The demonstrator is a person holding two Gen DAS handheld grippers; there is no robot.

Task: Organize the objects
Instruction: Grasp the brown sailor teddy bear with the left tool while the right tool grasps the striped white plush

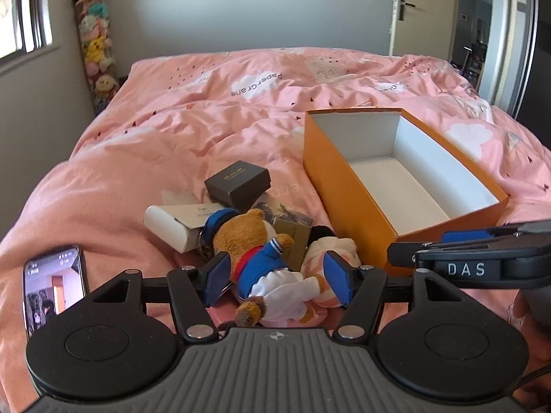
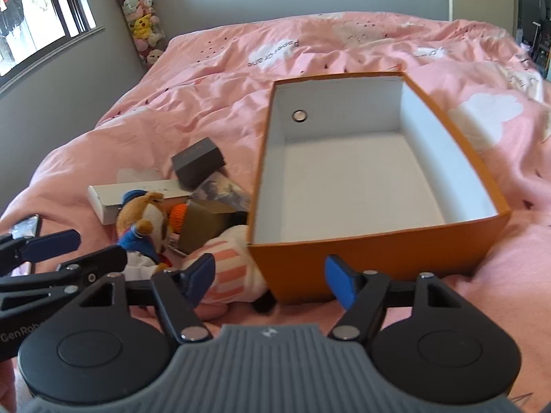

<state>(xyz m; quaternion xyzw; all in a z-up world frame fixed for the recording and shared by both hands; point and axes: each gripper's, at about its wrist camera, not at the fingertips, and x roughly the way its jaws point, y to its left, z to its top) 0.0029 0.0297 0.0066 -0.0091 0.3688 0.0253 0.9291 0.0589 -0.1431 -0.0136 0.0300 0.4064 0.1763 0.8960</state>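
Note:
An open orange box [image 1: 330,172] with a white inside lies empty on the pink bed; it also shows in the right wrist view [image 2: 378,251]. Left of it is a pile: a brown teddy bear in blue sailor clothes [image 1: 255,251], a pink striped plush [image 1: 330,246], a dark small box [image 1: 237,182], a white box [image 1: 172,223] and a gold box [image 1: 296,237]. My left gripper [image 1: 277,277] is open, its blue pads on either side of the bear's body. My right gripper [image 2: 270,284] is open and empty in front of the orange box's near wall.
A phone [image 1: 55,285] lies on the bed at the left. A tall tube of plush toys [image 1: 94,51] stands in the far left corner by a window. A door [image 1: 409,10] is at the far right. The pink duvet [image 1: 206,110] stretches behind the pile.

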